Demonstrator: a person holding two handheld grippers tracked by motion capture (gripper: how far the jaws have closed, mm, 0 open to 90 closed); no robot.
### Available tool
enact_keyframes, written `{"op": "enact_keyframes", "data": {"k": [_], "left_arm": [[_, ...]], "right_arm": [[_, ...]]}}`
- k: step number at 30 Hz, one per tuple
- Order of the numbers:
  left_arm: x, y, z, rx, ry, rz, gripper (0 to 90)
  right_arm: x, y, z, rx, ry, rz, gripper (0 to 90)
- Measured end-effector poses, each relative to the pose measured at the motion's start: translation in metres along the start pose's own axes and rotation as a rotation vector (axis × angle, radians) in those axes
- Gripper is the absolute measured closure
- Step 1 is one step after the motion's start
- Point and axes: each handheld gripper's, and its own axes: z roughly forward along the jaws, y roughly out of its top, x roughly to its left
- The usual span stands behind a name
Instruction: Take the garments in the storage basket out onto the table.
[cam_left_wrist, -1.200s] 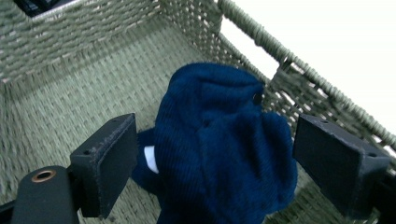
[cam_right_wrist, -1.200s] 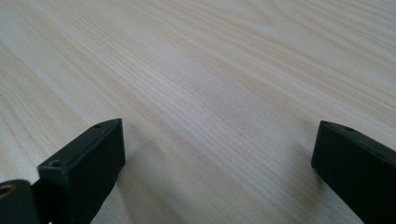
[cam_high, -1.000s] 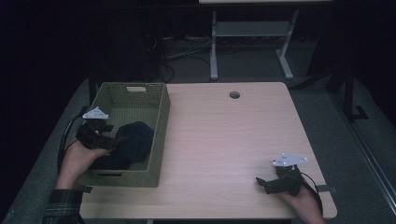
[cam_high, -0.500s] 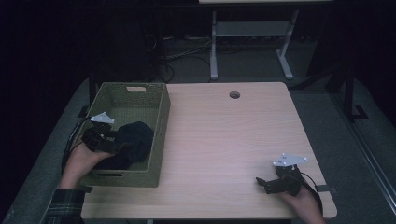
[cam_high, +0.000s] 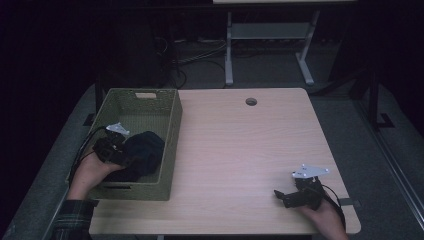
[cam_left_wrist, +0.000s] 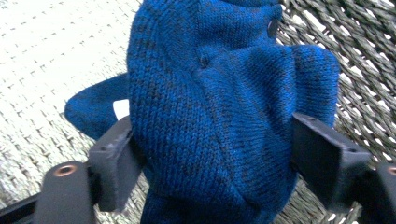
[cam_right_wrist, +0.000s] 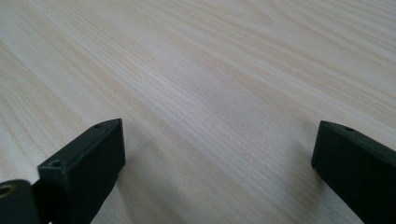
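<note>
The left claw (cam_left_wrist: 210, 158) sits low inside the woven basket (cam_high: 170, 137), and its two black jaws have just been closing in on a bunched blue knitted garment (cam_left_wrist: 219, 107); the knit bulges between them and both pads (cam_left_wrist: 114, 158) lie against its sides, so the claw is clamped on the cloth with its jaws set wide. In the left gripper view the garment fills the space between the jaws and rises past them, a small dark button showing near its top, with one fold trailing off to the left over the pale weave of the basket floor. From above, the same garment (cam_high: 144, 152) reads as a dark heap in the near half of the basket, with the left claw (cam_high: 125, 159) buried in its left edge and the person's left hand (cam_high: 90, 172) coming over the basket's near left wall. The basket stands at the left end of the tabletop (cam_high: 240, 150). Well apart from it, near the front right corner of the tabletop, the right claw (cam_high: 278, 195) rests low in the person's right hand (cam_high: 325, 217), pointing left. Its jaws stand apart with bare wood grain between them, as the right gripper view shows.
</note>
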Motion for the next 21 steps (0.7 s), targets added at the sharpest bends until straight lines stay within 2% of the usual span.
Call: {"op": "enact_keyframes", "data": {"k": [2, 3, 10, 11, 12, 14, 19, 21], "left_arm": [[0.0002, -0.0001, 0.0001, -0.001, 0.002, 0.000, 24.2], [0.0006, -0.0001, 0.0001, -0.001, -0.015, -0.002, 31.4], [-0.0013, 0.0008, 0.0022, 0.020, -0.011, 0.012, 49.0], [-0.0013, 0.0008, 0.0023, 0.021, -0.012, 0.009, 49.0], [-0.0006, 0.0012, 0.0023, 0.027, -0.007, 0.000, 57.0], [-0.0005, 0.0013, 0.0025, 0.033, -0.009, -0.011, 62.0], [-0.0009, 0.0015, 0.0008, 0.031, -0.008, -0.031, 66.9], [-0.0007, 0.0018, -0.0001, 0.028, -0.006, -0.025, 66.8]], "right_arm": [[0.0000, 0.0000, 0.0000, 0.000, 0.000, 0.000, 2.4], [0.0000, 0.0000, -0.0001, 0.001, 0.000, 0.000, 2.4], [0.0000, 0.0000, -0.0001, 0.001, 0.000, 0.000, 2.4], [0.0000, 0.0000, -0.0001, 0.001, 0.000, 0.000, 2.4], [0.0000, 0.0000, -0.0001, 0.001, 0.000, 0.000, 2.4], [0.0000, 0.0000, -0.0001, 0.001, 0.000, 0.000, 2.4], [0.0000, 0.0000, -0.0001, 0.001, 0.000, 0.000, 2.4], [0.0000, 0.0000, -0.0001, 0.001, 0.000, 0.000, 2.4]]}}
